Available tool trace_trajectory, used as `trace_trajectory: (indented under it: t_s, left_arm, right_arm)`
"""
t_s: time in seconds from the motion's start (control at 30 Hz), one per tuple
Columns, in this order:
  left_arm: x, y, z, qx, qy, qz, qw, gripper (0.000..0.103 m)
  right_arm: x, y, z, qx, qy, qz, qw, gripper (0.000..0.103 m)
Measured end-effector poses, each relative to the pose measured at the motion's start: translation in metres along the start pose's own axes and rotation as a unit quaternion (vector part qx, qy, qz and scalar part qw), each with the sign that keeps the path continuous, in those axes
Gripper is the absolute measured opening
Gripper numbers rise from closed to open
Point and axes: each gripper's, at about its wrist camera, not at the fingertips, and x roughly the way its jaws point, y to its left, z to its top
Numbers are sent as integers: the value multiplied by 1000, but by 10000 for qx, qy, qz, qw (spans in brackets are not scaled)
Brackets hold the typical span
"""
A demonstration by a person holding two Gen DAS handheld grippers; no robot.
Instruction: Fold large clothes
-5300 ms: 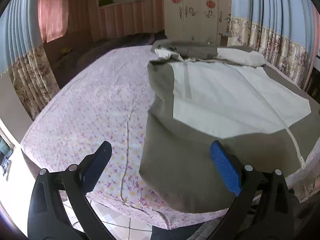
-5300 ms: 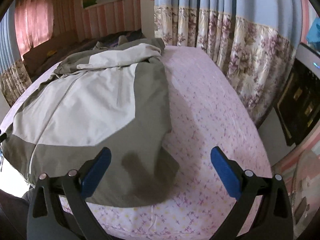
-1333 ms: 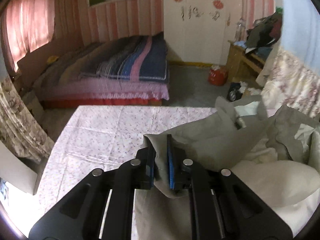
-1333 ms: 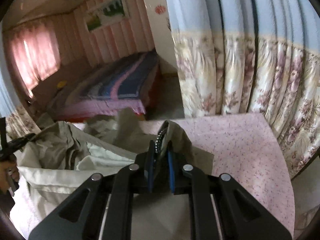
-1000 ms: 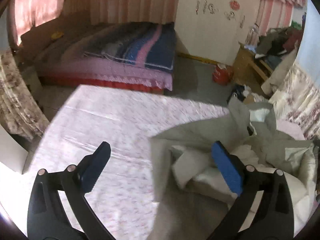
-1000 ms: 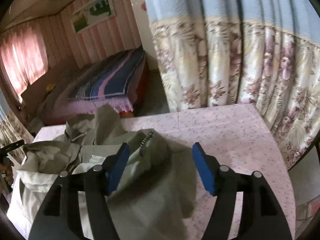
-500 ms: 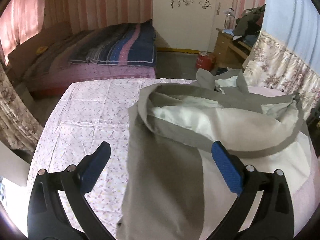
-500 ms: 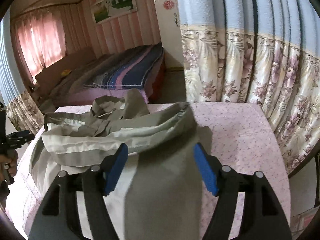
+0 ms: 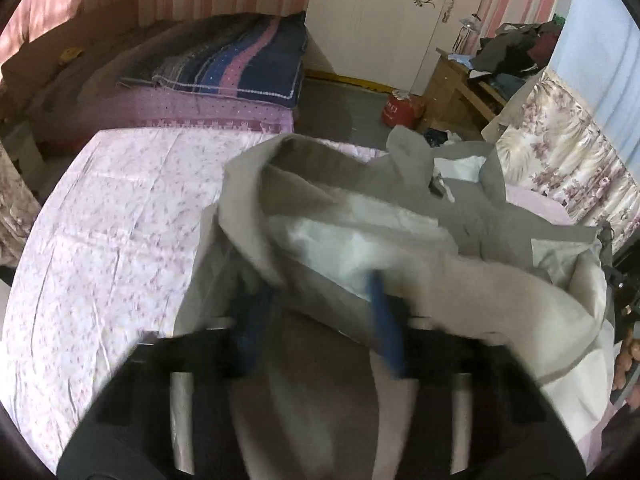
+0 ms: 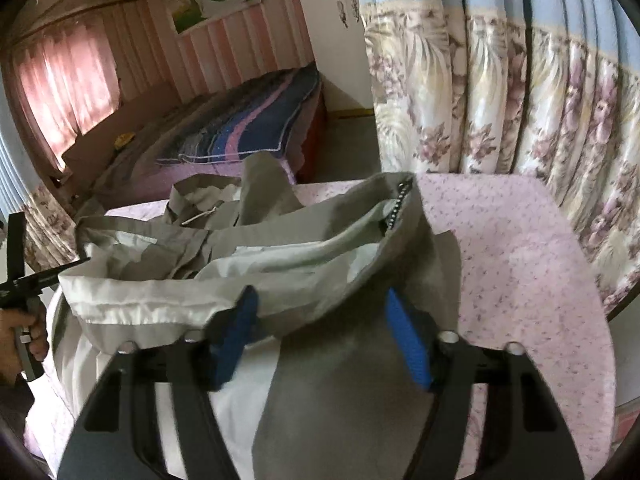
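A grey and off-white jacket point(image 9: 360, 248) lies folded over on the pink floral bed point(image 9: 112, 216), its bottom hem turned up toward the collar. My left gripper point(image 9: 320, 320) is open, blurred, with the left end of the folded hem lying between its blue pads. My right gripper point(image 10: 324, 332) is open with the right end of the jacket point(image 10: 320, 264) between its pads. The zipper end point(image 10: 396, 204) shows at the hem's right corner. The left gripper and hand also show at the left edge of the right wrist view point(image 10: 24, 288).
A second bed with a striped blue blanket point(image 9: 224, 68) stands beyond. A floral curtain point(image 10: 520, 100) hangs along the right of the bed. A white wardrobe point(image 9: 384, 12), a red container point(image 9: 400, 110) and a cluttered wooden table point(image 9: 472, 76) are at the back.
Both grippers let go of the hem a second ago and opened. Since then both have moved forward and their jaws have narrowed around the folded hem.
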Motion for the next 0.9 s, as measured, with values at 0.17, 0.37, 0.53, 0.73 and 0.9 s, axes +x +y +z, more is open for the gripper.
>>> trace_trajectory:
  t_s: [0.17, 0.37, 0.53, 0.73, 0.9]
  left_arm:
    - [-6, -4, 15, 58, -288, 54, 9996, 1]
    - [-7, -1, 36, 96, -489, 180, 9986, 1]
    - [1, 22, 62, -331, -550, 326, 9974, 1]
    - [28, 19, 72, -242, -428, 789, 9957, 4]
    - [32, 23, 62, -341, -279, 647, 9969, 90]
  right_arm:
    - [4, 2, 9, -79, -81, -113, 9999, 5]
    - [-2, -2, 38, 35, -503, -208, 9985, 4]
    - [14, -18, 63, 211, -474, -433, 9977, 4]
    - [60, -11, 76, 48, -6, -805, 9967, 5]
    - [58, -10, 72, 96, 37, -575, 9983, 75]
